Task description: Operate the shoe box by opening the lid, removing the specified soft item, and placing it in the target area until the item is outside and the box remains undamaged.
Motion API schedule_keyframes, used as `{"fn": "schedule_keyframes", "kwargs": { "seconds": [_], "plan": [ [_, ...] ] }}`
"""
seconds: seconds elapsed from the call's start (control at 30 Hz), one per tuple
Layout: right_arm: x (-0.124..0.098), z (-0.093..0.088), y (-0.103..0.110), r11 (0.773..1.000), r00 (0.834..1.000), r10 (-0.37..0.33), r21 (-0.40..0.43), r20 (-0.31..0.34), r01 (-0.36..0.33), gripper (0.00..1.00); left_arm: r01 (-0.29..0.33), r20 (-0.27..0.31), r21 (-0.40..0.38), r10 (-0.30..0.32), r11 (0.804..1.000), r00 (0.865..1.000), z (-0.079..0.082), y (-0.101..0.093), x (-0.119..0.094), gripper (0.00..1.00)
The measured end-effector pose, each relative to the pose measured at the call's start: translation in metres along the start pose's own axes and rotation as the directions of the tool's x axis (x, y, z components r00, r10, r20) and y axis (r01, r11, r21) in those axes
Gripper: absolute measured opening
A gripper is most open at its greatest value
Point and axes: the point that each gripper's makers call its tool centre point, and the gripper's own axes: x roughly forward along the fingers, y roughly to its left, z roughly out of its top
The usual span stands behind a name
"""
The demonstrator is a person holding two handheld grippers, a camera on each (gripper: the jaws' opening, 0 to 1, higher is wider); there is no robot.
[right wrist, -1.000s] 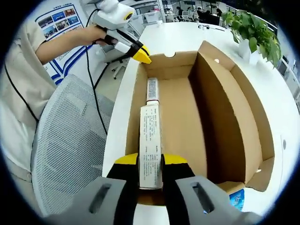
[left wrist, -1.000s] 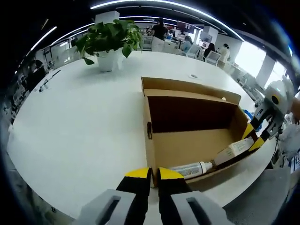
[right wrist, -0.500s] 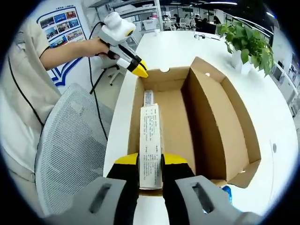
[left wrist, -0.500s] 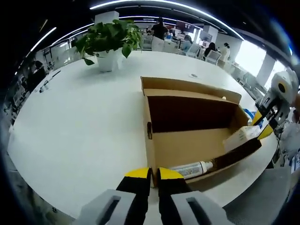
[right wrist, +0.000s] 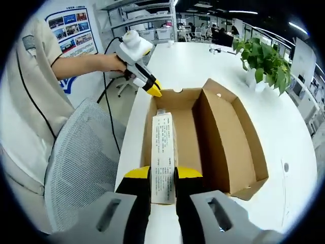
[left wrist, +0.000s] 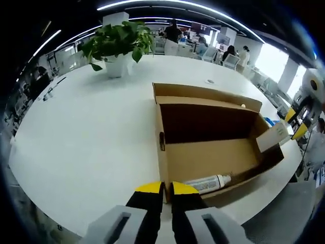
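Lifted clear of open shoe box (right wrist: 203,137): white carton (right wrist: 163,157), pinched in right claw (right wrist: 163,184); left claw (left wrist: 161,189) pressed together at box edge; placement on worktop (left wrist: 91,127) pending.

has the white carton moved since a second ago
Yes. The white carton, held by the right gripper, rose from the shoe box floor to above its end wall.

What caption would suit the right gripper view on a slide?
Right tongs hold a white carton above an open shoe box, left tongs at its far end.
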Motion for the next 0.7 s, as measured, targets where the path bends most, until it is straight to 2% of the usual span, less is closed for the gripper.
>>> {"fn": "schedule_keyframes", "kwargs": {
  "seconds": [0.33, 0.7],
  "plan": [
    [-0.029, 0.002, 0.001, 0.999, 1.000, -0.021, -0.038, 0.001, 0.021, 0.15, -0.002, -0.003, -0.001, 0.002, 1.000, 1.000, 0.000, -0.001, -0.001, 0.04],
    [-0.062, -0.009, -0.003, 0.997, 0.998, -0.057, -0.059, -0.014, 0.056, 0.15, -0.007, -0.006, 0.003, 0.007, 1.000, 1.000, 0.000, 0.000, -0.001, 0.04]
  ]
}}
